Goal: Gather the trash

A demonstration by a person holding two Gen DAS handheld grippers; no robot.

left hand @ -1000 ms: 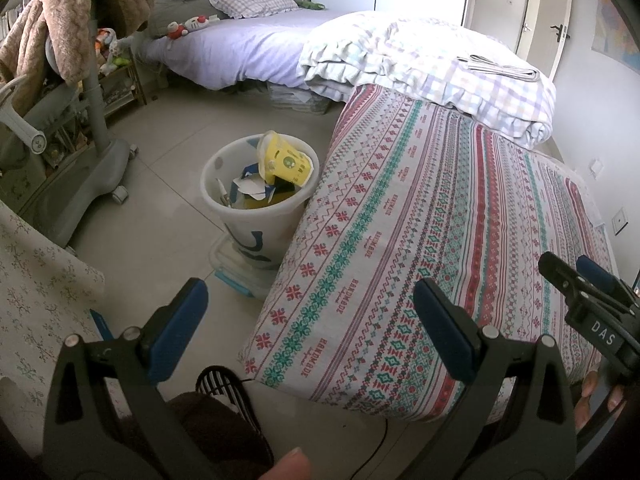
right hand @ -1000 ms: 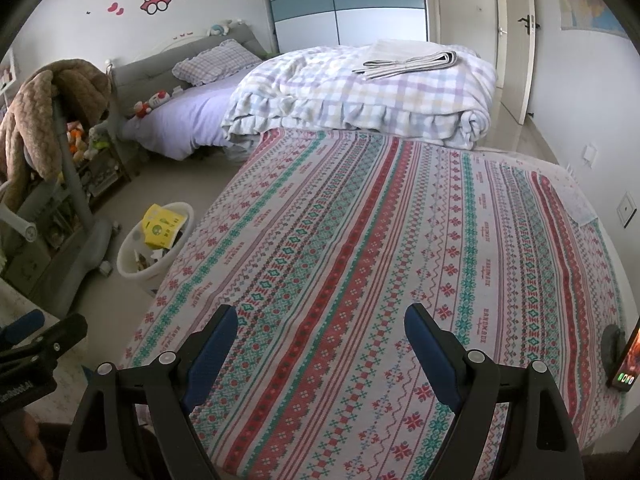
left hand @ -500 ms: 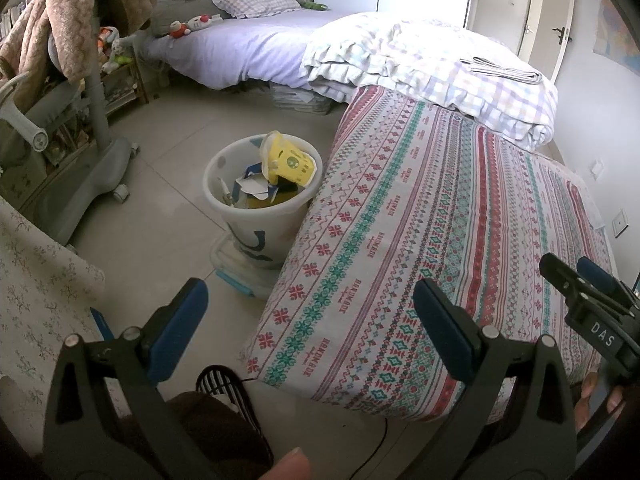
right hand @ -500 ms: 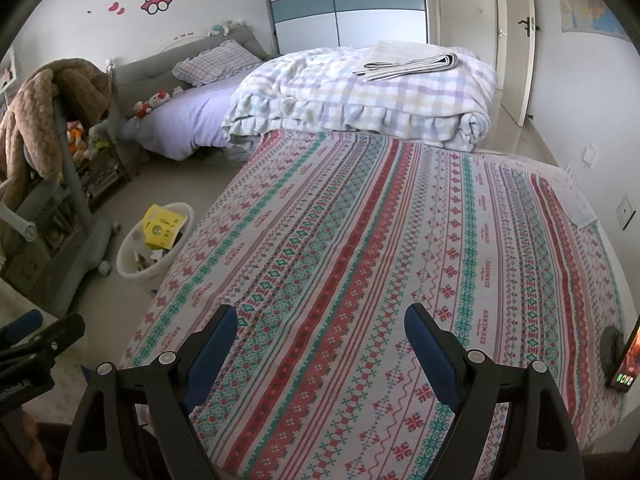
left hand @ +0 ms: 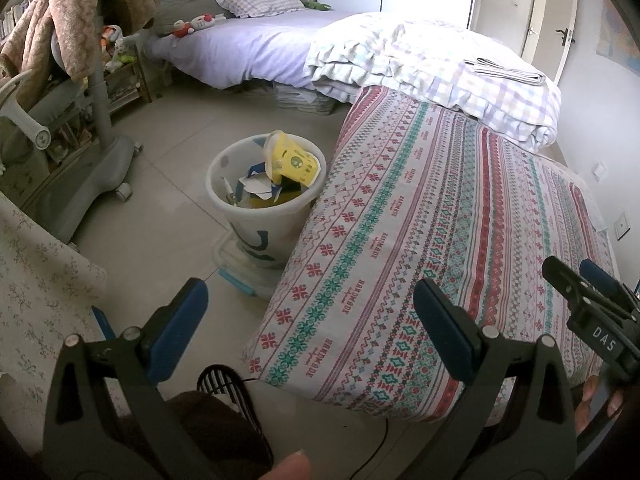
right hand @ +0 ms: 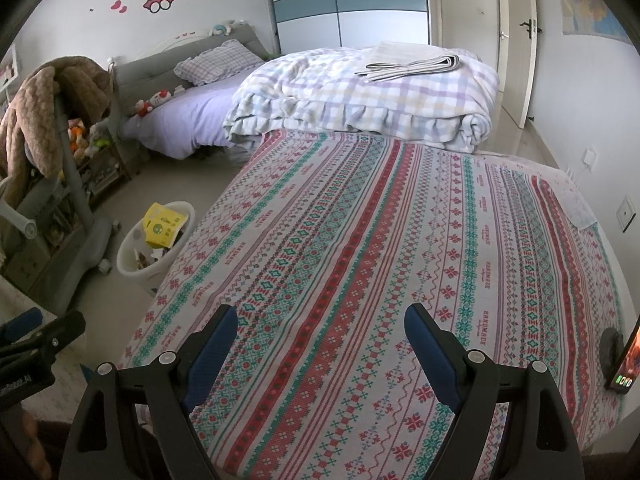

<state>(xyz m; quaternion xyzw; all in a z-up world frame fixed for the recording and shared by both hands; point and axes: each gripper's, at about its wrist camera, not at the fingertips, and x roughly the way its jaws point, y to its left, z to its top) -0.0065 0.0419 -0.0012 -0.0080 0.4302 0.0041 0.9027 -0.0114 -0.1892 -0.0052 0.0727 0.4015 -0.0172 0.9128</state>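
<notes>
A white trash bin (left hand: 256,216) stands on the floor beside the patterned bed; it also shows at the left of the right wrist view as the bin (right hand: 140,256). Inside it are a yellow carton (left hand: 294,162), also seen as the yellow carton (right hand: 162,226), plus paper scraps (left hand: 256,186). My left gripper (left hand: 310,322) hangs open over the bed's near corner, nothing between its fingers. My right gripper (right hand: 320,342) is open above the bedspread, also empty. The patterned bedspread (right hand: 380,220) carries no loose trash that I can see.
A folded checked quilt (right hand: 360,100) lies at the bed's far end, with a lilac bed (left hand: 248,48) behind it. A grey chair base (left hand: 80,176) draped with a brown blanket stands left. A phone (right hand: 626,364) leans at the bed's right edge. A clear lidded box (left hand: 240,272) sits under the bin.
</notes>
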